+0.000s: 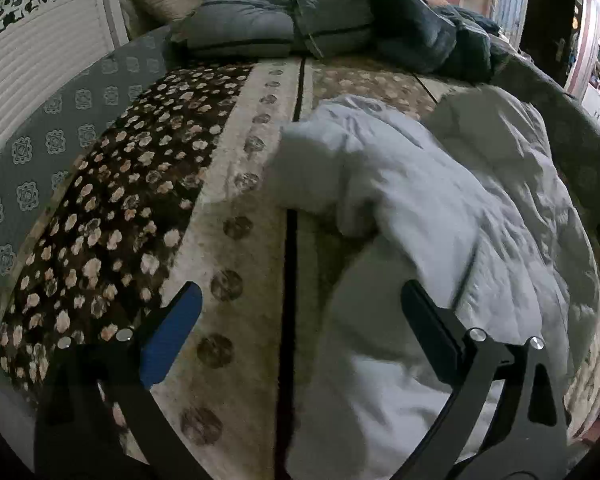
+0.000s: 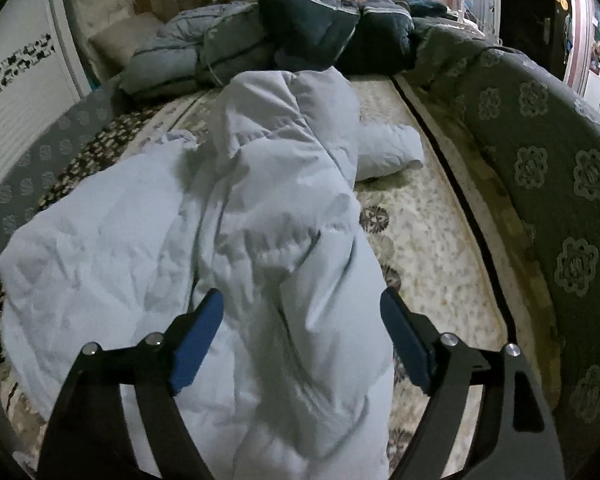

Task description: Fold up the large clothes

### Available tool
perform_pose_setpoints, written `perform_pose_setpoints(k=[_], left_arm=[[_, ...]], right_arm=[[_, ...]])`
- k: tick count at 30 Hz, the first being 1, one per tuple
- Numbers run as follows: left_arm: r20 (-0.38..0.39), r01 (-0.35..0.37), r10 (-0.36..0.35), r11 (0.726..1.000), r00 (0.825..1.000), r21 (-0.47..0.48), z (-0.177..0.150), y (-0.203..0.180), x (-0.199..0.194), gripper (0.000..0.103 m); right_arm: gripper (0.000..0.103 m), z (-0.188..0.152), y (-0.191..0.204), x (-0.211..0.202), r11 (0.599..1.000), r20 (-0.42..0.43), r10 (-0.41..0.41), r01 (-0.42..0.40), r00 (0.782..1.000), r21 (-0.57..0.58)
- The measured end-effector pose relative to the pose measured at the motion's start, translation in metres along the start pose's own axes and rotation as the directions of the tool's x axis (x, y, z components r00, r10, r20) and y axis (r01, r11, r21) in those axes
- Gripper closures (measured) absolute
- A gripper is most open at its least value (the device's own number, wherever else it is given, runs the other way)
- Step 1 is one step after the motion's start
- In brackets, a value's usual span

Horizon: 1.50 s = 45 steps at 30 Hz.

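Jacket lies bunched under both released units: left hand-held gripper, right hand-held gripper. Between folds, probably; next, regrasp an edge.

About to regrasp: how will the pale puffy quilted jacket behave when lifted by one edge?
The pale puffy quilted jacket will probably flop and sag, since it lies crumpled in soft folds. Its padded bulk suggests it is light but springy. Its smooth shell may slip.
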<state>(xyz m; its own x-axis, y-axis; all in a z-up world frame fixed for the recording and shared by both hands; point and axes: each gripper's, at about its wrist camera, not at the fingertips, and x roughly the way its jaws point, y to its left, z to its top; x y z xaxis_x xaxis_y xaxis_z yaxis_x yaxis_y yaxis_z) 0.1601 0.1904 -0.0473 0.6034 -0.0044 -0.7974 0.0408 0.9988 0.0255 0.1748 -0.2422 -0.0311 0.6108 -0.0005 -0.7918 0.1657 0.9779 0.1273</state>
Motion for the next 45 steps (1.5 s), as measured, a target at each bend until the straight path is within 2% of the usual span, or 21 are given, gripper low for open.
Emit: perform_pose_setpoints(k=[4,8,13,16,20,23,26,28,31,32,33,34,35,36,37,39,42,45], left_arm=[[-0.012,-0.029,0.029,1.0,1.0,0.002,0.016,0.02,0.022,0.003],[-0.067,-0.053,0.055,0.998,0.996,0.039,0.029,0.029,0.066,0.003],[-0.1,0.036,-0.031,0.998,0.995,0.055,0.043,0.026,0.113,0.003],[-0.11,0.043,-0.033,0.995,0.993,0.09,0.053,0.024,0.145,0.003],[-0.154,0.116,-0.102,0.989,0.983,0.09,0.072,0.022,0.191,0.003],[-0.137,0.168,-0.15,0.978,0.979,0.126,0.084,0.01,0.214,0.003],[-0.116,0.196,-0.18,0.971,0.977,0.139,0.092,0.001,0.232,0.003],[-0.105,0.24,-0.229,0.965,0.968,0.109,0.101,-0.004,0.245,0.003],[-0.067,0.252,-0.246,0.963,0.967,0.097,0.114,-0.014,0.257,0.003],[-0.055,0.253,-0.249,0.963,0.967,0.089,0.121,-0.018,0.261,0.003],[-0.045,0.251,-0.248,0.965,0.968,0.081,0.126,-0.022,0.263,0.008],[-0.032,0.263,-0.262,0.962,0.965,0.074,0.135,-0.026,0.264,0.028],[-0.03,0.27,-0.269,0.96,0.963,0.07,0.14,-0.028,0.263,0.042],[-0.026,0.259,-0.258,0.963,0.966,0.071,0.148,-0.031,0.259,0.069],[-0.022,0.251,-0.25,0.965,0.968,0.077,0.153,-0.033,0.256,0.085],[-0.01,0.196,-0.196,0.974,0.98,0.111,0.166,-0.036,0.243,0.092],[0.019,0.092,-0.096,0.983,0.995,0.159,0.181,-0.033,0.217,0.095],[0.063,0.035,-0.046,0.985,0.997,0.171,0.202,-0.015,0.173,0.095]], right_arm=[[0.021,0.018,-0.007,0.018,1.0,0.0,-0.009,0.009,1.0,0.025],[0.019,0.039,-0.01,0.042,0.999,-0.006,-0.049,0.049,0.999,-0.001],[0.018,0.073,-0.014,0.078,0.994,-0.007,-0.093,0.092,0.996,-0.061],[0.018,0.098,-0.024,0.096,0.998,-0.016,-0.05,0.05,0.999,-0.043],[0.018,0.121,-0.027,0.128,0.998,-0.053,-0.031,0.029,0.998,-0.054],[0.018,0.128,-0.025,0.148,0.997,-0.075,-0.01,0.005,0.997,-0.072],[0.007,0.135,-0.029,0.163,0.998,-0.059,0.001,-0.005,0.998,-0.067],[0.007,0.141,-0.032,0.17,0.998,-0.058,0.031,-0.033,0.998,-0.046],[0.008,0.154,-0.029,0.186,0.995,-0.069,0.095,-0.097,0.993,-0.027],[0.011,0.157,-0.026,0.195,0.994,-0.082,0.103,-0.106,0.991,-0.033],[0.029,0.158,-0.024,0.199,0.993,-0.087,0.11,-0.114,0.99,-0.04],[0.044,0.16,-0.023,0.203,0.992,-0.091,0.112,-0.116,0.99,-0.044],[0.059,0.161,-0.022,0.203,0.995,-0.086,0.093,-0.096,0.992,-0.04],[0.069,0.161,-0.02,0.199,0.996,-0.075,0.076,-0.079,0.994,-0.043],[0.072,0.161,-0.019,0.194,0.997,-0.062,0.052,-0.055,0.997,-0.047],[0.081,0.155,-0.014,0.173,0.998,-0.017,-0.011,0.01,1.0,-0.067],[0.084,0.152,-0.016,0.137,0.987,0.056,-0.123,0.129,0.991,-0.098],[0.084,0.154,-0.027,0.084,0.981,0.141,-0.173,0.184,0.975,-0.064]])
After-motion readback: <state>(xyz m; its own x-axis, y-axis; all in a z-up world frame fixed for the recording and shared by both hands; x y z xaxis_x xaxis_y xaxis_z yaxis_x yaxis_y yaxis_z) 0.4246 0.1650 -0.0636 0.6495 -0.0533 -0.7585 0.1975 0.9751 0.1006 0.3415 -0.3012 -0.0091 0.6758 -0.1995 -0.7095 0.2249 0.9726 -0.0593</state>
